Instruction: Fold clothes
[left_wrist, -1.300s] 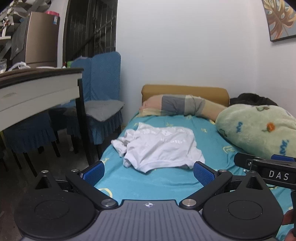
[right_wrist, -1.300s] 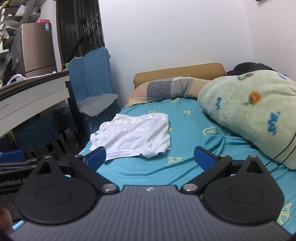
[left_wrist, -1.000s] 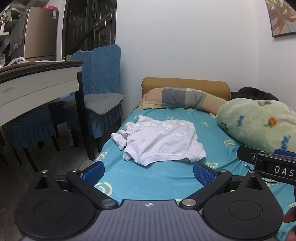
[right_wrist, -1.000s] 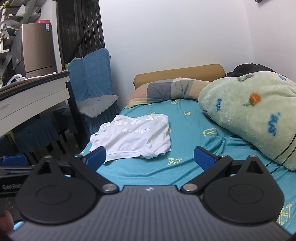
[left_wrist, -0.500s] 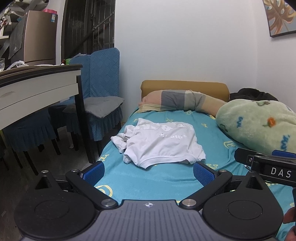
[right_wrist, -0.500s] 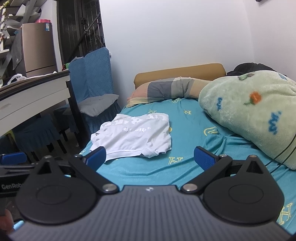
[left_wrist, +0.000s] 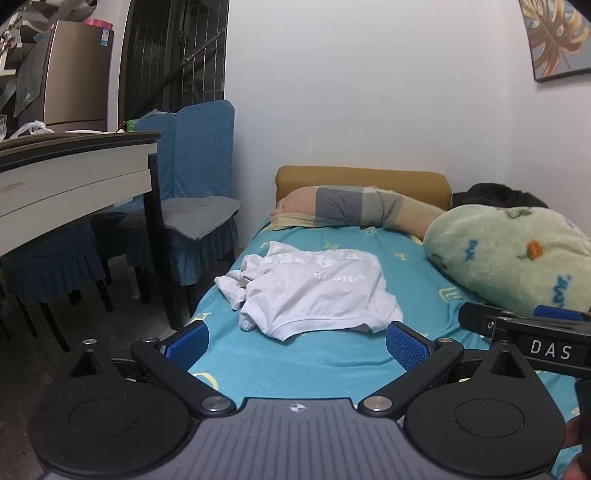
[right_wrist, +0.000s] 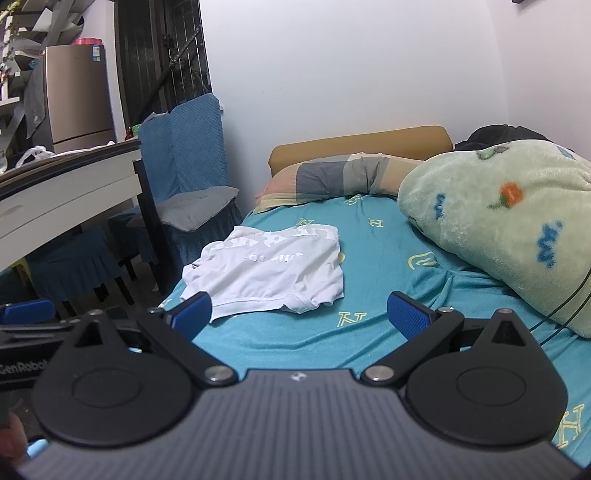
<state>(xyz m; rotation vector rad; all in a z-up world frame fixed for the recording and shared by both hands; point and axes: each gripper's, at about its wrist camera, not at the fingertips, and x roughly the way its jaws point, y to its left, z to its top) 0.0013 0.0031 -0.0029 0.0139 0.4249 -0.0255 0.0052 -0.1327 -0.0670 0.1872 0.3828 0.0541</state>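
Note:
A crumpled white T-shirt (left_wrist: 314, 288) lies on the teal bed sheet (left_wrist: 295, 365), near the bed's left edge; it also shows in the right wrist view (right_wrist: 269, 269). My left gripper (left_wrist: 297, 347) is open and empty, held in front of the shirt's near hem. My right gripper (right_wrist: 301, 314) is open and empty, held short of the shirt, which lies ahead and to its left. The right gripper's body (left_wrist: 532, 339) shows at the right of the left wrist view, and the left gripper's body (right_wrist: 26, 325) at the left of the right wrist view.
A green plush blanket (right_wrist: 509, 221) is heaped on the bed's right side. A striped pillow (left_wrist: 354, 210) lies at the tan headboard (left_wrist: 362, 181). Left of the bed stand blue covered chairs (left_wrist: 199, 206) and a white table (left_wrist: 66, 177).
Both grippers shifted only slightly; the view wobbled a little and the shirt has stayed in place. Both grippers stayed open.

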